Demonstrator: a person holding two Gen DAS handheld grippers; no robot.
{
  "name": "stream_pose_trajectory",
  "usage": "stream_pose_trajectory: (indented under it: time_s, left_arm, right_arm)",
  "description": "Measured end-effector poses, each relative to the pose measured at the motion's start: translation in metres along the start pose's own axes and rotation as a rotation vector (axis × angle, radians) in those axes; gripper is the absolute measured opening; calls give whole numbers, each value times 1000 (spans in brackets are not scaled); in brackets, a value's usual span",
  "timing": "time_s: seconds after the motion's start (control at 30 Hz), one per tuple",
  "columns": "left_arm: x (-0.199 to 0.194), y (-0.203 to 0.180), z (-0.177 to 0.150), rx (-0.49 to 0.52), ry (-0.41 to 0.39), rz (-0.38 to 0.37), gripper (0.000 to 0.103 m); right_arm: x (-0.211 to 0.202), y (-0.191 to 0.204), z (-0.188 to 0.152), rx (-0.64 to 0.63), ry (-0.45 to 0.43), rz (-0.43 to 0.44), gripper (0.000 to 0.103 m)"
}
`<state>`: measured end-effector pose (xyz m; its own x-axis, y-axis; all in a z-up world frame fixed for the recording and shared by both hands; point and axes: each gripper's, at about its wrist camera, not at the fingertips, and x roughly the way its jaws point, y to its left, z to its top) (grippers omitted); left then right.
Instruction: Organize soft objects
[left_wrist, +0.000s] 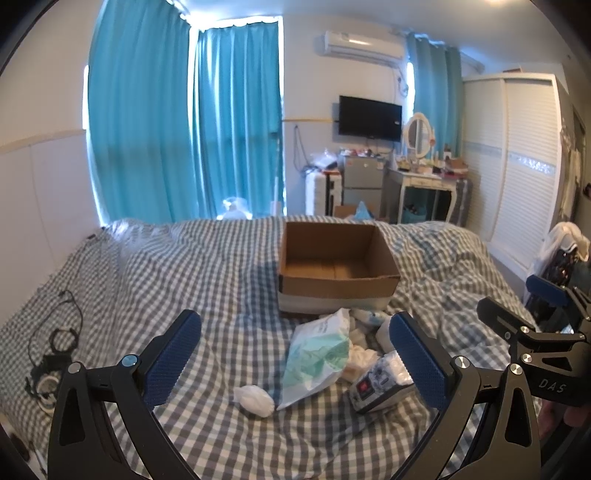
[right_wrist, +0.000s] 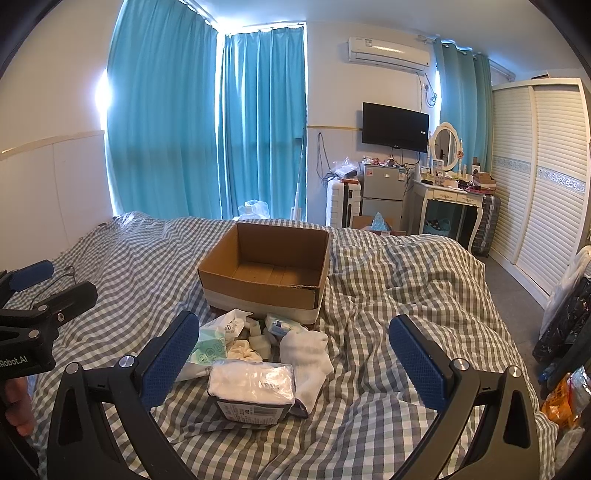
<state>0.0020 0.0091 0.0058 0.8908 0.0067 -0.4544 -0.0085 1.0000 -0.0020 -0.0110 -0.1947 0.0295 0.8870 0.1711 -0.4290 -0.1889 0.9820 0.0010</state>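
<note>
An empty cardboard box (left_wrist: 338, 264) stands on the checked bed; it also shows in the right wrist view (right_wrist: 266, 273). In front of it lies a pile of soft things: a green tissue pack (left_wrist: 319, 360) (right_wrist: 208, 345), a white wad (left_wrist: 255, 400), a clear pack of white cloth (right_wrist: 253, 389) (left_wrist: 380, 382), white socks (right_wrist: 306, 350) and a small blue pack (right_wrist: 282, 325). My left gripper (left_wrist: 295, 362) is open and empty, above the tissue pack. My right gripper (right_wrist: 293, 365) is open and empty, above the cloth pack and socks.
A checked duvet (right_wrist: 388, 295) covers the bed. A black cable and headset (left_wrist: 55, 354) lie at the bed's left side. Beyond the bed stand blue curtains, a small fridge (right_wrist: 382, 194), a dressing table (right_wrist: 452, 201) and a white wardrobe (right_wrist: 543, 173). Bags lie on the floor at right (right_wrist: 565, 325).
</note>
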Motion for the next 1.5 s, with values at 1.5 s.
stream_pose_trajectory:
  time_s: [1.5]
  left_arm:
    - [-8,2,-5,-13,-17,-19,103]
  right_arm:
    - [3,2,-2,-9,16,0,103]
